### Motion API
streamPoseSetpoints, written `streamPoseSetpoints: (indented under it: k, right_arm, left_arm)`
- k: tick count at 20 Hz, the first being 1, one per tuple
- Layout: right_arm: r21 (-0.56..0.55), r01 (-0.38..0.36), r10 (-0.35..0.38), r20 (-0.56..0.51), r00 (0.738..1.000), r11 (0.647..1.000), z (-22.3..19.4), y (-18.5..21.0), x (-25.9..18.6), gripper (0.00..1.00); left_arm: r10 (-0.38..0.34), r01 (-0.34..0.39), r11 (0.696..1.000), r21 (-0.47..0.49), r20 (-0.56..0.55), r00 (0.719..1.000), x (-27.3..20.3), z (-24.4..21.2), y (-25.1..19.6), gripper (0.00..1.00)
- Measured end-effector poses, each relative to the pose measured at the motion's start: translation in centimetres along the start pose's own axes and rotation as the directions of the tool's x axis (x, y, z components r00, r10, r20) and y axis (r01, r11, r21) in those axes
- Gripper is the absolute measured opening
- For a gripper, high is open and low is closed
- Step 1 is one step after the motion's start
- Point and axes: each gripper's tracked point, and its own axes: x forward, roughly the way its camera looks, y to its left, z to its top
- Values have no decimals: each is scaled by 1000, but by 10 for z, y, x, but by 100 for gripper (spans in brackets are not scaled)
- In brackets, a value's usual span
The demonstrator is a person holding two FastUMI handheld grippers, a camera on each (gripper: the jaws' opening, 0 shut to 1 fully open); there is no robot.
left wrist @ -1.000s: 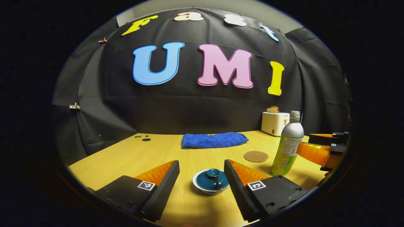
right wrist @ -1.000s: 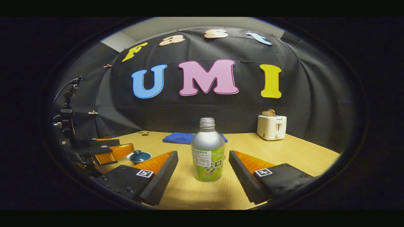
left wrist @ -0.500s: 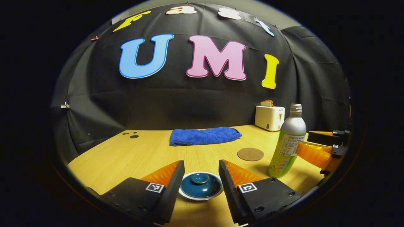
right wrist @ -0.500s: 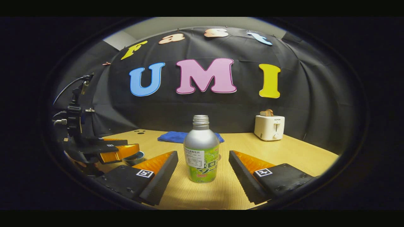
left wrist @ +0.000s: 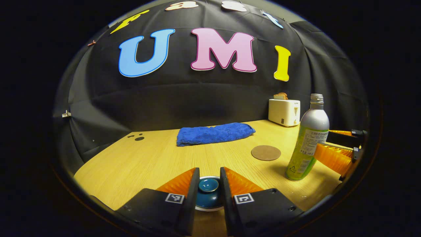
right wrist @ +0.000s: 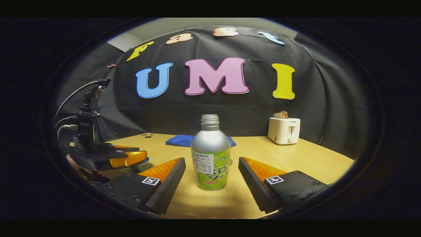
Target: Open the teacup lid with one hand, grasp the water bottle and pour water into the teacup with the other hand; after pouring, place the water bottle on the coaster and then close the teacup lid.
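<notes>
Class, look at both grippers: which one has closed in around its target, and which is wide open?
The left gripper has its fingers close around the teacup lid. The right gripper stands wide open, the water bottle untouched between its fingers.

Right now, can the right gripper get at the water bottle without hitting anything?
Probably yes. The water bottle stands upright ahead of the right gripper, centred between its open jaws, with bare table around it; the left gripper sits off to one side.

Blue towel [left wrist: 215, 133] folded, lying flat on wooden worktop [left wrist: 154, 161] toward far edge, near black cloth wall. White toaster [left wrist: 284, 112] upright at far right of worktop, bread slice [left wrist: 280, 96] poking from its slot. Small dark holes [left wrist: 136, 137] in worktop at far left, well apart from towel.
</notes>
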Motion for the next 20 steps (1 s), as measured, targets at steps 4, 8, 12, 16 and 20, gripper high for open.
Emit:
streamPoseSetpoints:
  k: [4,8,12,16,20]
  right_arm:
    - [11,-9,9,-13,1000,1000,-3,-2,3,100]
    - [10,-16,17,-7,1000,1000,2,-1,6,100]
    - [2,-19,19,-5,1000,1000,3,-1,11,100]
    - [4,-16,16,-6,1000,1000,6,2,22,100]
    - [-9,-3,2,-17,1000,1000,4,6,38,100]
  left_arm:
    - [2,-2,1000,-2,8,1000,-1,1,-1,33]
    - [7,-5,999,-32,62,998,-5,9,-1,30]
    - [29,-29,1000,0,131,991,-17,31,2,27]
    - [29,-36,999,37,186,982,-35,50,1,27]
    - [29,-35,999,25,196,980,-46,51,5,27]
